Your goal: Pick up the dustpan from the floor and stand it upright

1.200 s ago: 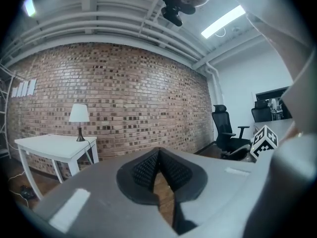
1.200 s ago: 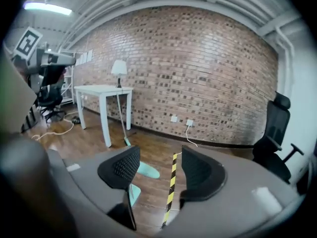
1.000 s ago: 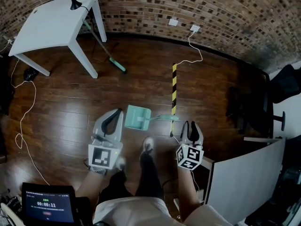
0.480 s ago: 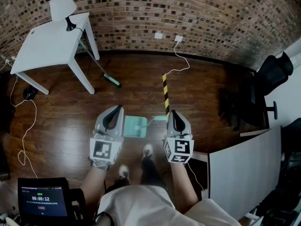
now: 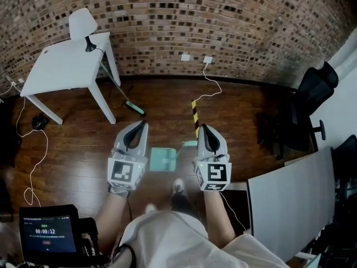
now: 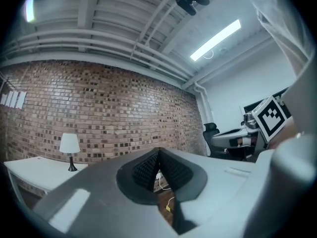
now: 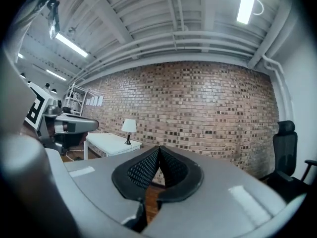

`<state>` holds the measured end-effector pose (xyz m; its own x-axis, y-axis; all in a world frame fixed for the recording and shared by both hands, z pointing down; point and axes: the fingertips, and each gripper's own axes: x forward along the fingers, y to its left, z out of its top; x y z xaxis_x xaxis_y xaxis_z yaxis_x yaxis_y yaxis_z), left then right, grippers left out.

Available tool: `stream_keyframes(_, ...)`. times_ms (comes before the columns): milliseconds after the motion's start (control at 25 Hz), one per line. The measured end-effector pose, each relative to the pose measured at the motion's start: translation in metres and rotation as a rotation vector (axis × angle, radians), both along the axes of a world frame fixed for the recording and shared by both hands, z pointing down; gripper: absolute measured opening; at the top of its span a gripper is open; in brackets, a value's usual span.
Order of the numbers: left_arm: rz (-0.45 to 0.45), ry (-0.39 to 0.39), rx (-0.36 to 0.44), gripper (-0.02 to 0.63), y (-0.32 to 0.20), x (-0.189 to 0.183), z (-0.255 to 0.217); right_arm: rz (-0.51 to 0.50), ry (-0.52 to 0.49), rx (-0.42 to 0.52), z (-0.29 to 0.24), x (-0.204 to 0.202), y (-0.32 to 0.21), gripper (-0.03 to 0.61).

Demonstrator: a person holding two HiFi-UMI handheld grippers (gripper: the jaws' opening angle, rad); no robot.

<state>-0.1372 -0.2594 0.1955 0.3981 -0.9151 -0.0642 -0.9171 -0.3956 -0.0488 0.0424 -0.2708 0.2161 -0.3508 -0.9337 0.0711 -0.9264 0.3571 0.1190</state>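
The teal dustpan [image 5: 163, 159] lies flat on the wooden floor, its handle [image 5: 188, 144] pointing right. It shows only in the head view, between and below my two grippers. My left gripper [image 5: 140, 125] is held level above the pan's left side, pads together [image 6: 158, 152], holding nothing. To the pan's right my right gripper [image 5: 203, 128] is also level and shut [image 7: 159, 150], with nothing between its pads. Both gripper views look at the brick wall, not at the floor.
A white table [image 5: 67, 66] with a lamp [image 5: 82, 24] stands at the back left, and a broom [image 5: 120, 88] leans by its leg. A yellow-black strip [image 5: 195, 116] and a white cable [image 5: 215, 88] lie on the floor. An office chair [image 5: 309, 102] and a white panel [image 5: 284, 205] stand at the right.
Both grippers have risen away from the floor and now point level at the wall. The right gripper's jaws have closed. The dustpan has stayed on the floor.
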Motion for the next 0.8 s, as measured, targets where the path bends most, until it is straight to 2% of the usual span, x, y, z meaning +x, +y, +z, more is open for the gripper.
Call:
stream_keyframes(120, -0.001, -0.018, 0.027, 0.002, 0.024, -0.012, -0.001, -0.011, 0.008, 0.029, -0.011, -0.008, 0.025, 0.014)
stream_keyframes(280, -0.019, 0.001, 0.042, 0.002, 0.042, -0.019, -0.005, -0.010, 0.005, 0.042, -0.016, -0.005, 0.043, 0.014)
stream_keyframes(520, 0.012, 0.071, 0.004, 0.002, 0.093, -0.033, 0.000, 0.020, 0.005, 0.025, -0.022, 0.000, 0.096, 0.014)
stream_keyframes(800, 0.044, 0.037, -0.033, 0.002, 0.182, -0.024, 0.007, -0.004, 0.036, -0.032, -0.015, 0.019, 0.191, 0.012)
